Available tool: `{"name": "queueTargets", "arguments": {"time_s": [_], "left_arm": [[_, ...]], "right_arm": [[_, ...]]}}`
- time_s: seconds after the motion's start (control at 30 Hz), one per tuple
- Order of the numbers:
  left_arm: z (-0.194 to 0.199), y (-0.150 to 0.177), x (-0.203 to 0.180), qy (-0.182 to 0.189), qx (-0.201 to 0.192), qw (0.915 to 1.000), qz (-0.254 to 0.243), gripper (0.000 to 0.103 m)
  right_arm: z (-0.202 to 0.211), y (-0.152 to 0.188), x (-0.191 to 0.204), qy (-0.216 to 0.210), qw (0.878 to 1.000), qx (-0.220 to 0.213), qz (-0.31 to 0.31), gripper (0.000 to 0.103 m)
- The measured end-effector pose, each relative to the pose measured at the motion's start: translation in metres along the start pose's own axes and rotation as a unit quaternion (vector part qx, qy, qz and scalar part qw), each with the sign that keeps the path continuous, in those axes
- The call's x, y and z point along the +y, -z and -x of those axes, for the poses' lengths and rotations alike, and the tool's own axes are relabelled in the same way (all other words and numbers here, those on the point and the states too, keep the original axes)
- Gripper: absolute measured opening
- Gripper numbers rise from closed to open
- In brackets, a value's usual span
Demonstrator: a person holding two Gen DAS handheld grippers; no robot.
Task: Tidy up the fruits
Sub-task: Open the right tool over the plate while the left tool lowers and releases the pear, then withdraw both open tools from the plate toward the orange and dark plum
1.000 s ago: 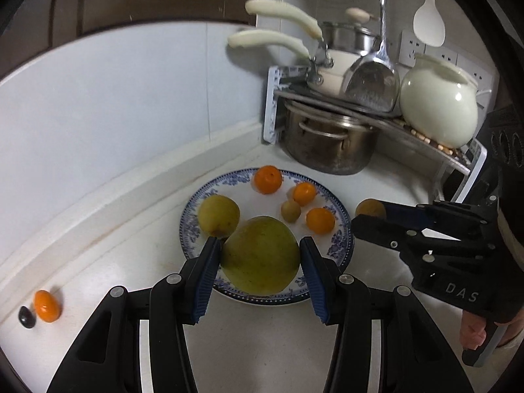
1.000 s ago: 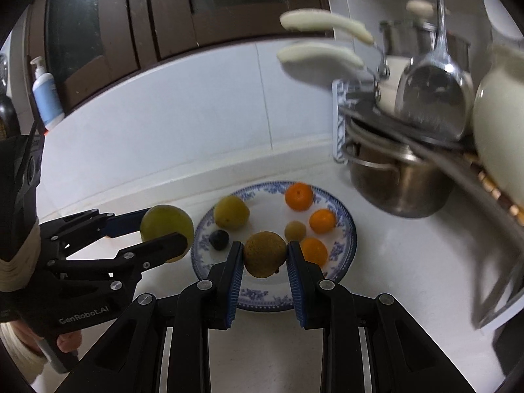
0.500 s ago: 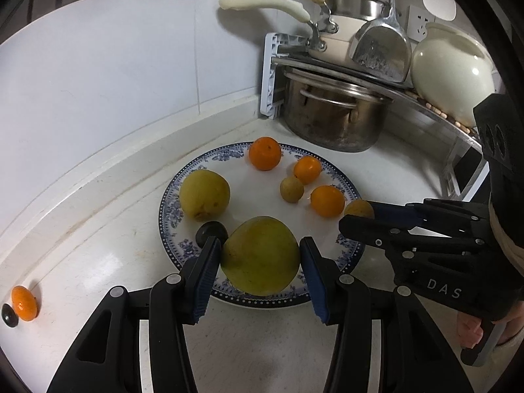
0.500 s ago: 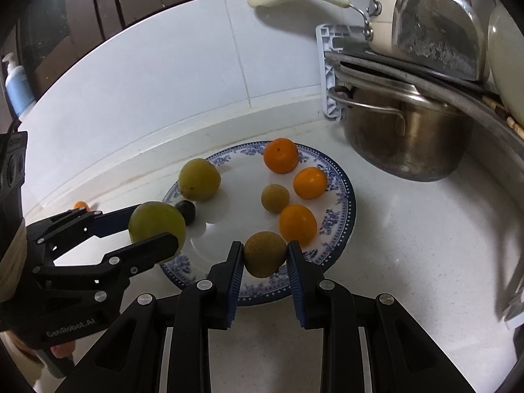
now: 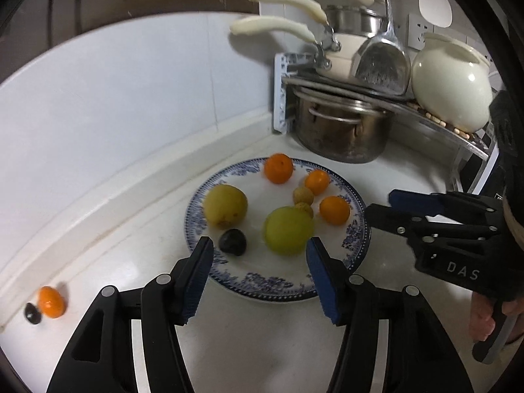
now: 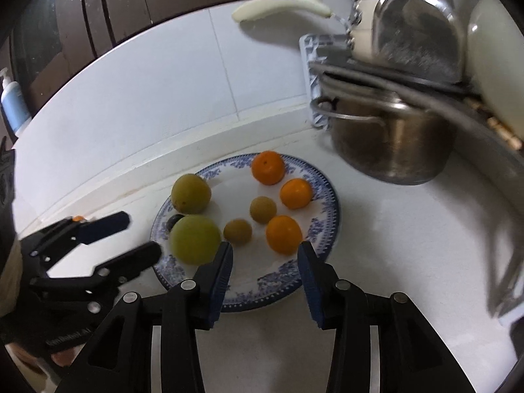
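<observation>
A blue-rimmed plate (image 5: 271,286) (image 6: 262,294) holds several fruits. A large green fruit (image 5: 288,231) (image 6: 195,239) lies on it just beyond my left gripper (image 5: 260,275), whose jaws are opening and do not touch it. A small brown fruit (image 6: 237,232) lies free on the plate ahead of my right gripper (image 6: 266,273), whose jaws are also opening with nothing between them. Also on the plate are a yellow-green fruit (image 5: 225,205), a dark plum (image 5: 232,241), three oranges (image 5: 278,168) and another brown fruit (image 6: 263,209). Off the plate at far left lie a small orange (image 5: 50,301) and a dark fruit (image 5: 31,312).
A steel pot (image 5: 340,131) stands behind the plate under a metal rack (image 5: 442,121) carrying a white pot (image 5: 452,88) and pans with cream handles (image 5: 271,26). A tiled wall runs behind the counter. A soap bottle (image 6: 11,104) stands at far left.
Both grippers have opened. The left let go of the large green fruit and the right let go of the small brown fruit; both fruits now lie on the plate.
</observation>
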State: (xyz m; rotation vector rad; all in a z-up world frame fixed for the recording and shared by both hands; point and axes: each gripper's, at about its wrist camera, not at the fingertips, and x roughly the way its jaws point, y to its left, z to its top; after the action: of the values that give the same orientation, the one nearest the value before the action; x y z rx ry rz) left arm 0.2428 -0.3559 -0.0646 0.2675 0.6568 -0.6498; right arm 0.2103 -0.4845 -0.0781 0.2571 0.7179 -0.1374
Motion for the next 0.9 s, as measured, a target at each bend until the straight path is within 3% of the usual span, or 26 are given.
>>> {"name": "queueTargets", "arguments": {"time_s": [0.27,0.53,0.9], "left_arm": [[0.049,0.007,0.007,-0.017,-0.024,0.9994,0.019,0.060],[0.106,0.023,0.017,-0.037,-0.046,0.9970,0.049,0.062],[0.191,0.052,0.047,-0.111,-0.081,0.9871,0.081,0.065]], "right_arm": [[0.048,0.002,0.021,0.012,0.999,-0.042,0.020,0.042],[0.087,0.011,0.054,-0.009,0.997,-0.067,0.030,0.045],[0.120,0.025,0.119,-0.037,0.994,-0.087,0.060,0.046]]}}
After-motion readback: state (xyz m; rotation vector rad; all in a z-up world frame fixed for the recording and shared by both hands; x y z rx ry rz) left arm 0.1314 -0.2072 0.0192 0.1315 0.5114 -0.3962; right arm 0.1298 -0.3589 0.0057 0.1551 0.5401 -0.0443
